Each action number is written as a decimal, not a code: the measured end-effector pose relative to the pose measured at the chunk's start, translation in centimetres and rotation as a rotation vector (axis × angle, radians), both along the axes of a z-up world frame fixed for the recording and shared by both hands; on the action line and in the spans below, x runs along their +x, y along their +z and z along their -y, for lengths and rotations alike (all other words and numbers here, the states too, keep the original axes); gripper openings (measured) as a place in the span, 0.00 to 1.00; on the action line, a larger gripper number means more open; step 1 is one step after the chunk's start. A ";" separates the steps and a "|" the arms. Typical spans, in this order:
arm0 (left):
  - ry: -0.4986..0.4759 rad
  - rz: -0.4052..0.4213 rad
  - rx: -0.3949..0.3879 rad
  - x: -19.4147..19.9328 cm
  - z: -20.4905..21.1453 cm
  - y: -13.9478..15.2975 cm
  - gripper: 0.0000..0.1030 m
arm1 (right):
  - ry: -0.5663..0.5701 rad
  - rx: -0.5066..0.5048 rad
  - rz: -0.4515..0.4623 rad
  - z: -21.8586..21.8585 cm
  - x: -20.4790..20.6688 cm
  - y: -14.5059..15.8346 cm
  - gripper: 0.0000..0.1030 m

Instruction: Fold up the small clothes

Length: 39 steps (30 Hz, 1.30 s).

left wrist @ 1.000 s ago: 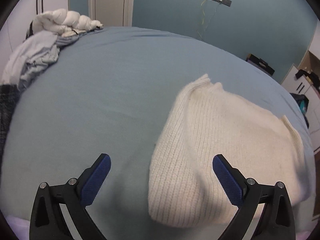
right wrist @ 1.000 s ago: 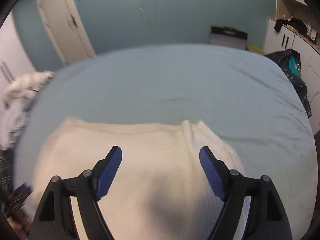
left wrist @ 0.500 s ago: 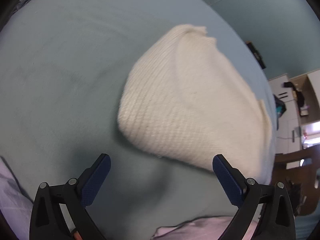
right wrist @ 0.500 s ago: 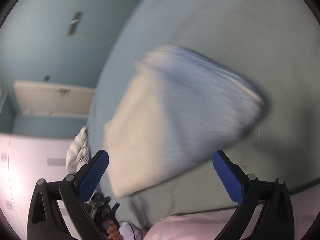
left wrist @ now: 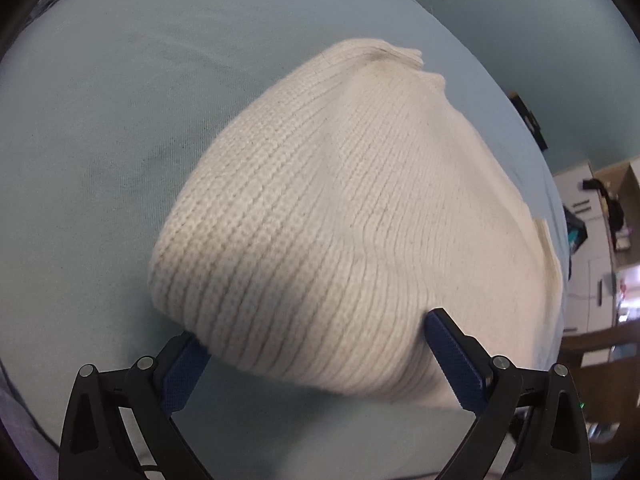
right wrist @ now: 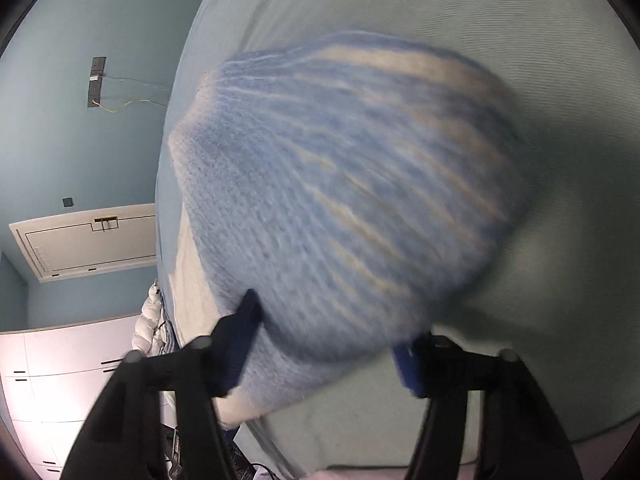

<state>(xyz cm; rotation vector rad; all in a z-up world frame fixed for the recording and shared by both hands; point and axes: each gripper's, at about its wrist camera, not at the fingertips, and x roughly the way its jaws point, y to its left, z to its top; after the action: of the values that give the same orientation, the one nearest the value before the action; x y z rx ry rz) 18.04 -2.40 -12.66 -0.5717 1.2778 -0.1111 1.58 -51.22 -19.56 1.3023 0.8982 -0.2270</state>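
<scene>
A cream knitted garment (left wrist: 360, 216), folded into a thick pad, lies on the blue bed (left wrist: 100, 120). My left gripper (left wrist: 320, 364) is open, its jaws straddling the garment's near edge with knit between the blue pads (left wrist: 452, 360). In the right wrist view the same garment (right wrist: 352, 200) looks bluish and blurred. My right gripper (right wrist: 328, 352) is open with its jaws either side of the garment's near edge. The garment's underside is hidden.
A blue wall (right wrist: 80, 120) and a white door (right wrist: 88, 240) lie beyond the bed. White cabinets (right wrist: 60, 380) and crumpled white bedding (right wrist: 150, 320) sit at one side. Furniture and dark items (left wrist: 600, 208) stand past the bed's far corner.
Both grippers have turned and dropped toward the bed, moving in until their open jaws straddle the garment's near edge. The garment now fills much more of both views.
</scene>
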 end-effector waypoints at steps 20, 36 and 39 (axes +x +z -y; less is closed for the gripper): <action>0.090 -0.020 -0.319 -7.9 -6.4 8.8 0.22 | 0.071 -0.015 0.217 -0.2 -11.5 11.3 0.20; 0.056 -0.079 -0.365 4.2 -3.0 10.0 0.26 | 0.094 0.283 0.073 3.5 -4.8 12.0 0.24; 0.045 -0.044 -0.235 9.6 -1.7 8.8 0.47 | 0.156 0.177 0.101 3.7 3.7 12.8 0.34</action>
<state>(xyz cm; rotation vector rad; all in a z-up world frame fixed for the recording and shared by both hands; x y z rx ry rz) 27.65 -0.74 -3.85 -0.8075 1.3025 -0.2139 5.31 -54.95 -6.81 1.3861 0.9445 0.0409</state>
